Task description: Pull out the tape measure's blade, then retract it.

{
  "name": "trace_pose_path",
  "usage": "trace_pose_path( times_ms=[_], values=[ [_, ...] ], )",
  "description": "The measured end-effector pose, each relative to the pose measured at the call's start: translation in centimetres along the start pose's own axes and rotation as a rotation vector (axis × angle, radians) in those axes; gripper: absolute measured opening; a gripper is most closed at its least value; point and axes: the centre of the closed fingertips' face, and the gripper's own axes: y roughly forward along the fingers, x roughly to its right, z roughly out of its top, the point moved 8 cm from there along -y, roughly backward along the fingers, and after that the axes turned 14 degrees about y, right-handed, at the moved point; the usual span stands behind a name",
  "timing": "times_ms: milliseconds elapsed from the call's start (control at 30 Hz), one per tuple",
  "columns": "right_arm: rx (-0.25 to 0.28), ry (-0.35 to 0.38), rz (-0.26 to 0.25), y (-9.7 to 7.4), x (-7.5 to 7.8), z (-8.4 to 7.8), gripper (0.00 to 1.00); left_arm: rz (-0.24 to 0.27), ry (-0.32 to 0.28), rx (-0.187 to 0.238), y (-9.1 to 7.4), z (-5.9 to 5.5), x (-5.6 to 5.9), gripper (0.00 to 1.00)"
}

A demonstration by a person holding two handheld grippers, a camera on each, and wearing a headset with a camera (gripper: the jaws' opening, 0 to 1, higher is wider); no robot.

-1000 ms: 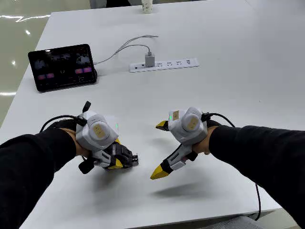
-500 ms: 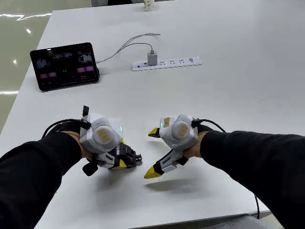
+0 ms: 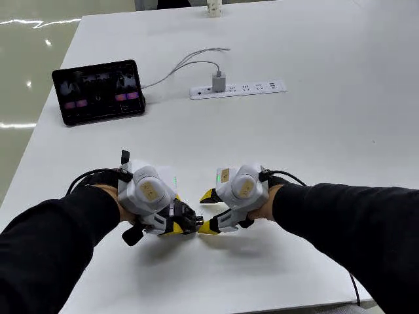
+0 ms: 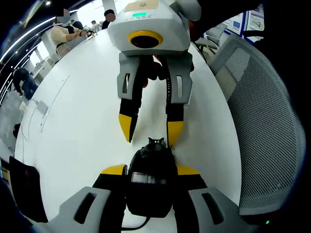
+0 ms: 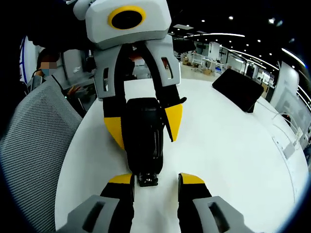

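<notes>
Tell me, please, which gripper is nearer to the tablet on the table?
Left. The left gripper, shut on the tape measure, sits on the tablet's side of the table, closer to the person. The open right gripper is further right, facing the left one.

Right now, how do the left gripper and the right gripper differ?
The left gripper is shut on the tape measure; the right gripper is open. The left gripper's jaws press its sides, while the right gripper's jaws only flank the blade tip. Both have yellow tips.

Tape measure in left tool, right tool opposite, tablet behind
</notes>
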Motion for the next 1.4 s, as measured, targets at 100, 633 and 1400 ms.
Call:
trace_pose_path(
  times_ms=[100,633,1400],
  values=[
    [-0.019,-0.028,0.013,0.2,-0.2,-0.1,0.24,0.001,-0.001,0.002,0.0,0.0,0.0,0.31],
    [-0.068,-0.098,0.027,0.6,-0.7,-0.3,0.11,0.009,-0.004,0.008,0.0,0.0,0.1,0.31],
    [-0.072,-0.021,0.045,-0.1,-0.1,-1.1,0.1,0.015,-0.027,0.044,-0.1,-0.4,0.1,0.31]
  ],
)
